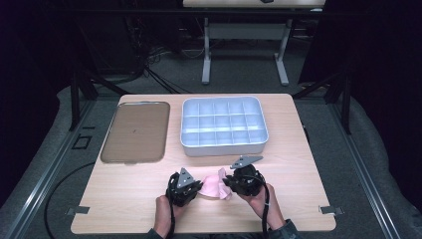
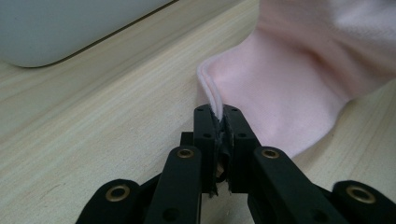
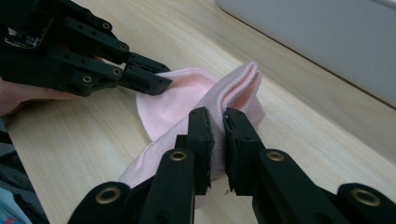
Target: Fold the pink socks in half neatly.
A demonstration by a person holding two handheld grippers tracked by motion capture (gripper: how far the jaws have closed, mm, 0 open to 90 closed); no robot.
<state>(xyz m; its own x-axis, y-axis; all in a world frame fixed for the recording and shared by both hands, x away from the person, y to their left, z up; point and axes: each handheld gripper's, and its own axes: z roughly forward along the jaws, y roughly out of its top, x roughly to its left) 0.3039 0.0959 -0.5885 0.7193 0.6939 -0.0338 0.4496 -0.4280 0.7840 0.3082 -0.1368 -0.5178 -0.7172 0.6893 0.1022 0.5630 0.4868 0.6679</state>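
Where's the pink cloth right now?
In the high view the pink cloth lies at the table's near edge, clamped between the left gripper and right gripper, below the compartment tray.

Pale pink cloth, black grippers, light wood table, grey-blue divided tray

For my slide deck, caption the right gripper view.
Both claws, right claw and left claw, pinch a pink cloth on the wooden table.
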